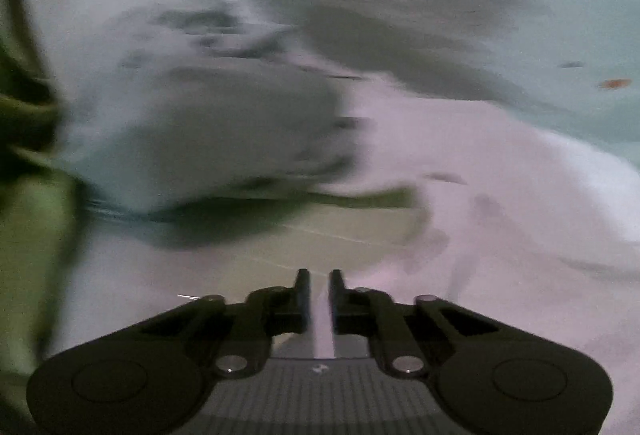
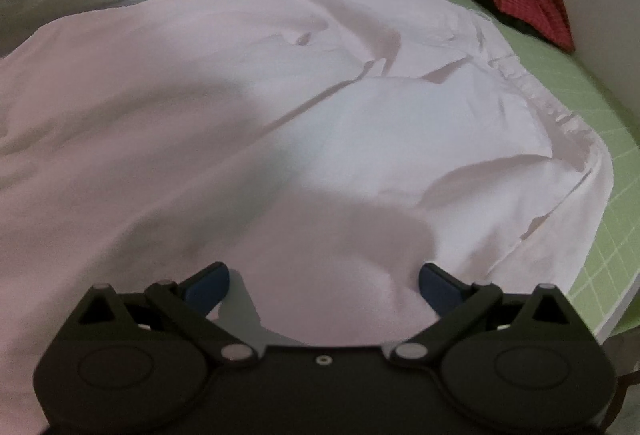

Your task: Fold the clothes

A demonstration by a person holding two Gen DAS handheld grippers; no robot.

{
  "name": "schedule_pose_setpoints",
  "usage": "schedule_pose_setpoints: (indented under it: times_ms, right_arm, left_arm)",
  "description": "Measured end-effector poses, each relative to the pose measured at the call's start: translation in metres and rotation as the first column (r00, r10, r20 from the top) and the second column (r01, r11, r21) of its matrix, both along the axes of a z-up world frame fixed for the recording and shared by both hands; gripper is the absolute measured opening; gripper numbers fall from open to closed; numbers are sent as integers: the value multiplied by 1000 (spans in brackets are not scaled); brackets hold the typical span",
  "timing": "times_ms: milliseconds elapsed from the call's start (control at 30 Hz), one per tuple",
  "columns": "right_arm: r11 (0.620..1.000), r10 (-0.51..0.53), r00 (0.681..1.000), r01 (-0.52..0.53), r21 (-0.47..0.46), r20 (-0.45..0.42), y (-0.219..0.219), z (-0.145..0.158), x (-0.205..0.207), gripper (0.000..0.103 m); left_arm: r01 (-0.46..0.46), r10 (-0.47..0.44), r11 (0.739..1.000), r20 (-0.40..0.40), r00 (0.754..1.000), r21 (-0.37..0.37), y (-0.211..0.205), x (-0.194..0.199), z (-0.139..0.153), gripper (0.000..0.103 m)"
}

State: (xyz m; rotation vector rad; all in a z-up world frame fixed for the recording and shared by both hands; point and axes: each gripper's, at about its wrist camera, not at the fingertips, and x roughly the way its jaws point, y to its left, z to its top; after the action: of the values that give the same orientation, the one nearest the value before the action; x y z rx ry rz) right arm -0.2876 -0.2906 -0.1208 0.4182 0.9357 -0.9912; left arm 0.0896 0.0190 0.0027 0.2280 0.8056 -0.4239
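My right gripper (image 2: 324, 285) is wide open with nothing between the blue pads, hovering over the white shirt (image 2: 280, 123). The shirt fills the right wrist view from 9 through 12 to 3 o'clock. Its long axis looks to run roughly 8 to 2 o'clock, following the seam line. The gathered cuff or hem edge (image 2: 556, 119) sits at 2 o'clock, near the green grid mat (image 2: 592, 139), and a red-and-black cloth (image 2: 524, 7) lies further out at 1 o'clock, apart from the shirt. My left gripper (image 1: 319, 287) is nearly closed, only a thin slit between the jaws. The left view is badly smeared, so I can't tell if there's fabric pinched in there. White cloth lies from 1 to 4 o'clock of it, a grey-blue lump (image 1: 224, 131) at 11. My read: the right hand is the one squarely over the shirt, so the next grab should go to the 2 o'clock edge from that side.
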Motion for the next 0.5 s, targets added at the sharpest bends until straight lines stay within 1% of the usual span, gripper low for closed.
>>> schedule_pose_setpoints:
  times_ms: [33, 100, 167, 200, 233, 367, 400, 433, 467, 500]
  right_arm:
    - [1000, -5, 1000, 5, -10, -2, 2, 0, 0, 102]
    - [999, -29, 1000, 30, -15, 5, 4, -1, -2, 102]
    - [997, -74, 997, 74, 2, 28, 3, -2, -6, 102]
    - [995, -96, 995, 96, 9, 40, 3, -3, -8, 103]
    - [993, -115, 992, 115, 13, 50, 4, -3, -10, 103]
    - [990, -143, 989, 143, 13, 45, 6, -5, -7, 103]
    - [990, -144, 989, 143, 11, 40, 6, -4, -5, 103]
    - [990, -143, 989, 143, 10, 36, 7, -4, -4, 103]
    - [990, -143, 989, 143, 12, 34, 7, -5, -3, 103]
    - [990, -144, 989, 143, 17, 35, 6, -5, -4, 103]
  left_arm:
    - [-34, 34, 999, -11, 999, -2, 7, 9, -2, 8]
    - [-67, 62, 996, -71, 996, -66, 24, 25, -5, 8]
    - [-52, 44, 995, -102, 994, -81, 29, 32, -8, 9]
    - [-42, 34, 996, -103, 994, -79, 28, 34, -10, 13]
    - [-32, 23, 997, -106, 994, -77, 27, 35, -11, 21]
    - [5, -17, 996, -128, 992, -91, 18, 39, -17, 31]
    - [22, -34, 995, -127, 991, -99, 14, 41, -18, 42]
    - [48, -62, 992, -124, 990, -113, 8, 42, -17, 60]
    - [78, -93, 989, -116, 989, -127, 2, 42, -17, 68]
    - [114, -129, 983, -99, 987, -142, -5, 40, -16, 73]
